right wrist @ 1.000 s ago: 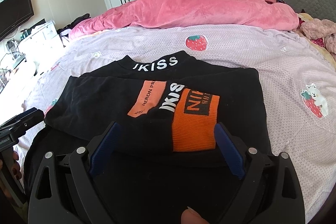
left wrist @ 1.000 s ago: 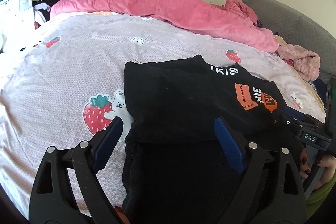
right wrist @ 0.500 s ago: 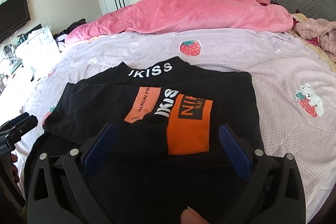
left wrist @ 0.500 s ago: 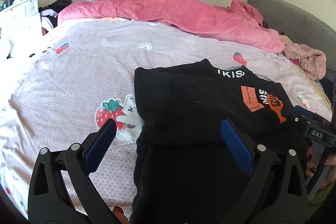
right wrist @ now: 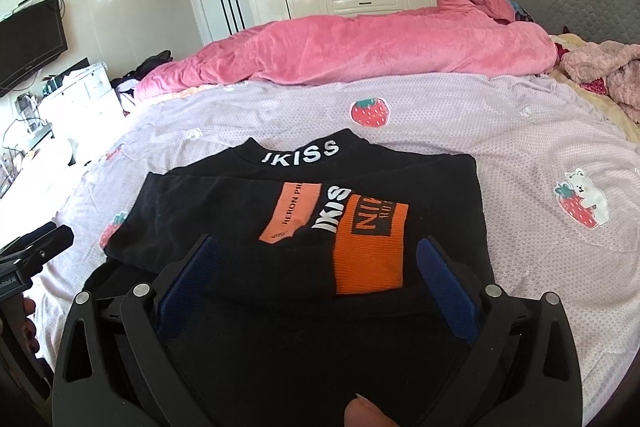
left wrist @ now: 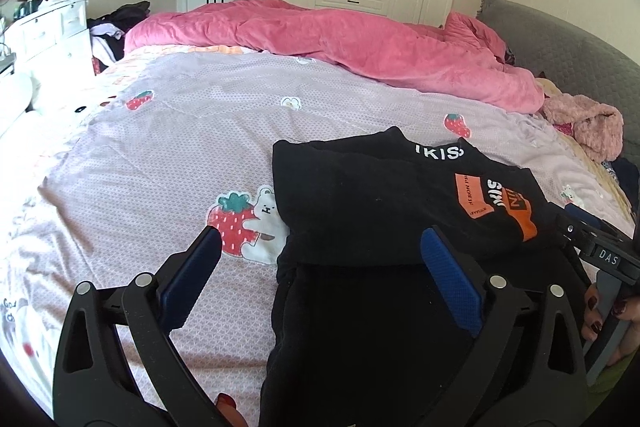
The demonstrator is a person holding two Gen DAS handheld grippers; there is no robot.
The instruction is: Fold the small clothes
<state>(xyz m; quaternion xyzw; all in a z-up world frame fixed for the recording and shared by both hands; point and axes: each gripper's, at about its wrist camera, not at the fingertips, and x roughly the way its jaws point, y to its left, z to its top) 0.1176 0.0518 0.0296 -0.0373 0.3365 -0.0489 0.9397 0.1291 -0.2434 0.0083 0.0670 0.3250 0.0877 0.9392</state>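
Note:
A black garment (left wrist: pixel 372 195) (right wrist: pixel 304 227) with white collar lettering and orange patches lies partly folded on the lilac strawberry-print bedspread (left wrist: pixel 168 147) (right wrist: pixel 540 147). Its upper part is folded down over its lower part. My left gripper (left wrist: pixel 320 251) hovers open above the garment's left edge, with nothing between its blue pads. Held over the orange cuff (right wrist: pixel 368 251), my right gripper (right wrist: pixel 318 255) is open too and touches no cloth. The other gripper shows at each view's side edge, with a hand on it.
A bunched pink duvet (left wrist: pixel 340 43) (right wrist: pixel 360 47) lies across the far side of the bed. A fuzzy pink garment (left wrist: pixel 584 123) rests by the grey headboard (left wrist: pixel 568 43) on the right. White drawers (left wrist: pixel 52 27) stand to the left, wardrobes behind.
Both grippers have lifted and drawn back from the garment, and their jaws have spread a little wider. The garment has stayed folded where it was.

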